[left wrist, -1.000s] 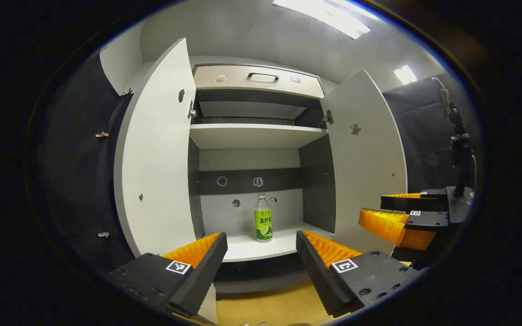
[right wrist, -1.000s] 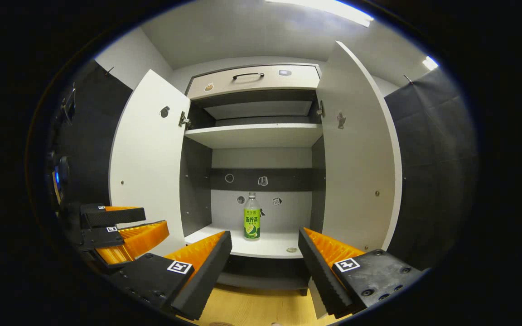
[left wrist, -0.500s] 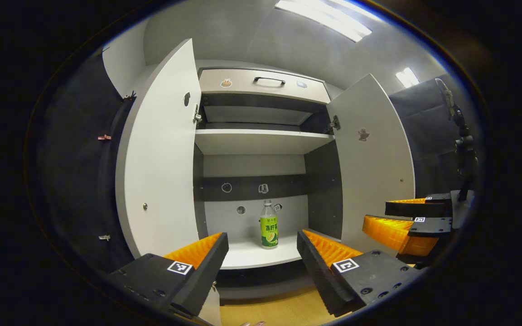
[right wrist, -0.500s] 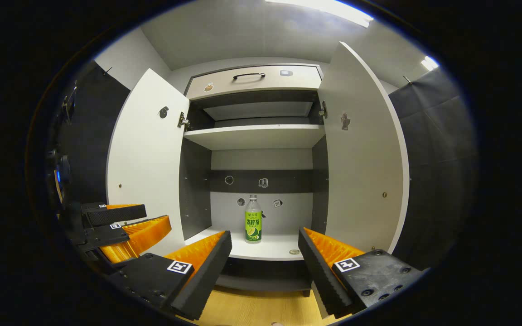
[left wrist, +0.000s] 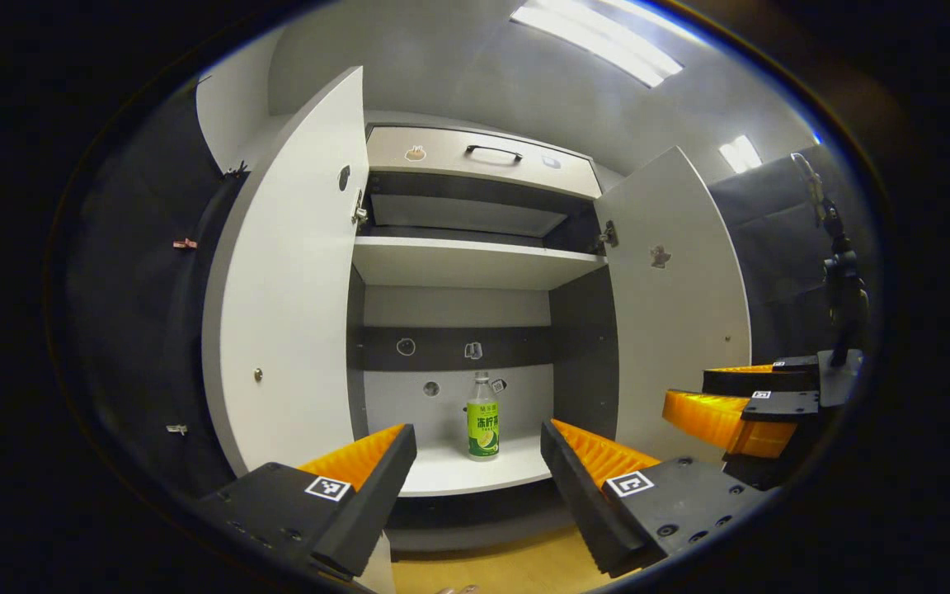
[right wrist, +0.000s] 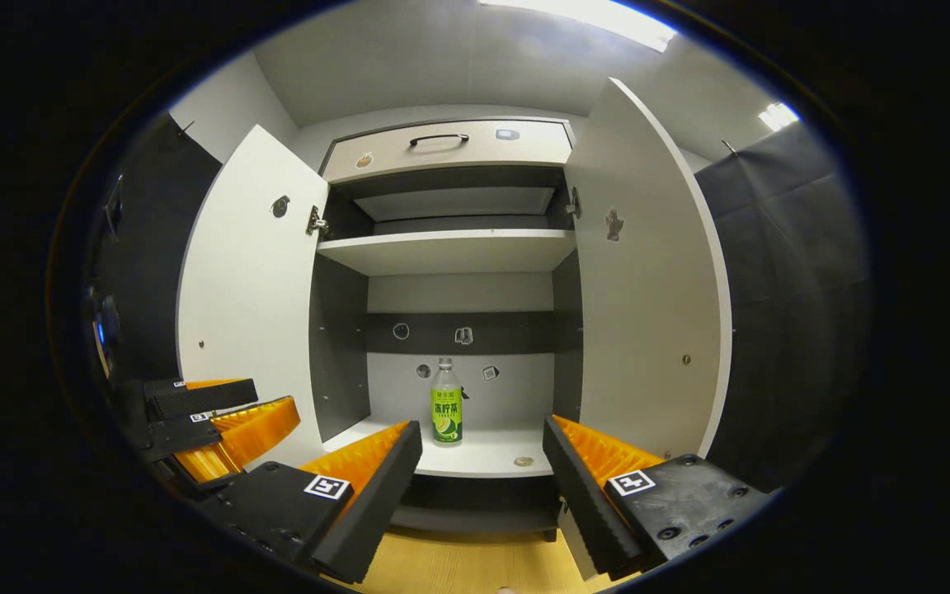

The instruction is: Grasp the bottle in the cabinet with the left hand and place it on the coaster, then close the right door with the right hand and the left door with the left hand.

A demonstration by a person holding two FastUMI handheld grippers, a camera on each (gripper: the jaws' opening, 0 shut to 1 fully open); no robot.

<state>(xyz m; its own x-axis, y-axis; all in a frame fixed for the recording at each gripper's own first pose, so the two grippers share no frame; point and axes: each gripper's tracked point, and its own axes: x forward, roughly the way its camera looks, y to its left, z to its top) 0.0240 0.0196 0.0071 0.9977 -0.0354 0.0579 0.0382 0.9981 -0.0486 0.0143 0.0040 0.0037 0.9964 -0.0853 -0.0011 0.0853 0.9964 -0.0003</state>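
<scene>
Your left gripper [left wrist: 477,462] stands wide open and holds nothing; your right gripper [right wrist: 482,458] is likewise spread and empty, level beside it. Nothing of the task is done as yet: the grasp, the placing on the coaster, and both door closings remain. Ahead, between your left fingers and well beyond them, the bottle [left wrist: 482,417] stands upright on the lower shelf [left wrist: 450,474] of the cabinet [left wrist: 475,262]. A small round object [right wrist: 524,462] lies on that shelf beside it; I cannot tell what it is. The upper shelf appears bare. The left door [left wrist: 293,272] and right door [left wrist: 677,313] both stand open.
</scene>
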